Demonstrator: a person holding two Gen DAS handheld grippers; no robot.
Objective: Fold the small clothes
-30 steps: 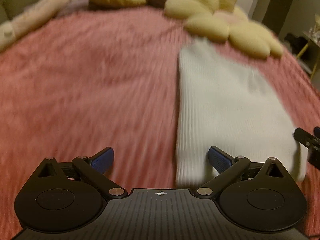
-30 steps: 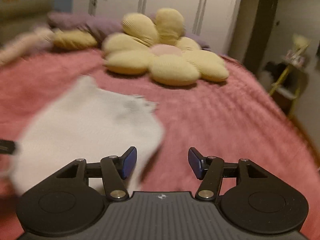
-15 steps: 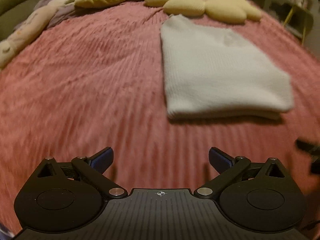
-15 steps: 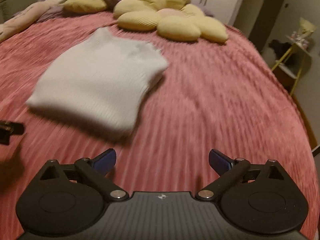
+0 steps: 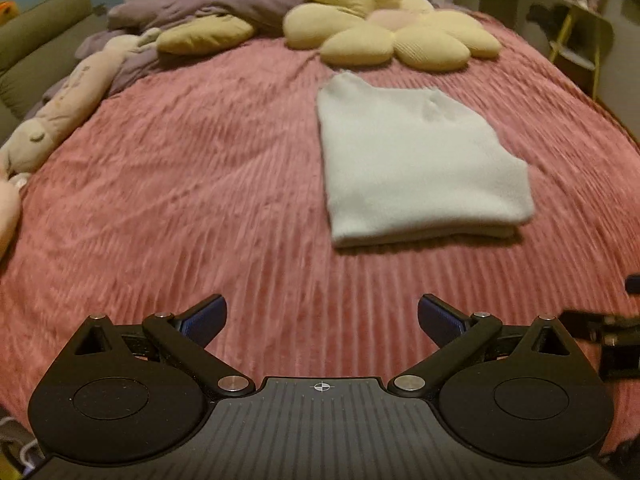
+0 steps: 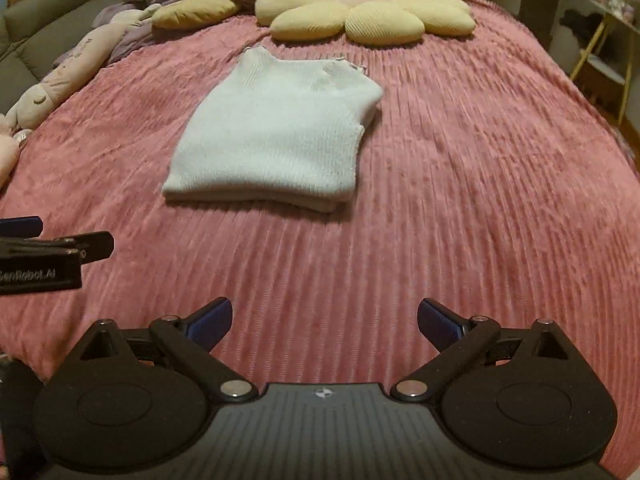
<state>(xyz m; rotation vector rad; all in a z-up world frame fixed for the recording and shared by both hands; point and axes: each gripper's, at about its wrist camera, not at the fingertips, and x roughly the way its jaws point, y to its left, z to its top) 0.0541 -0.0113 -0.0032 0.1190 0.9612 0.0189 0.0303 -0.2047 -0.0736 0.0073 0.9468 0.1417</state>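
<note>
A pale white knit top (image 5: 416, 160) lies folded flat on the pink ribbed bedspread (image 5: 200, 184). It also shows in the right wrist view (image 6: 276, 132), ahead and to the left. My left gripper (image 5: 322, 320) is open and empty, held back from the top's near edge. My right gripper (image 6: 324, 320) is open and empty too, well short of the top. The left gripper's fingers (image 6: 60, 246) show at the left edge of the right wrist view.
A yellow flower-shaped cushion (image 5: 392, 36) lies at the bed's far end behind the top. A yellow pillow (image 5: 204, 34), a purple blanket (image 5: 208, 0) and a long plush toy (image 5: 68, 96) line the far left. A yellow side table (image 5: 580, 40) stands right of the bed.
Both grippers have pulled back from the folded top, which now lies farther ahead. The right gripper's jaws have opened wider. The top has stayed in place.
</note>
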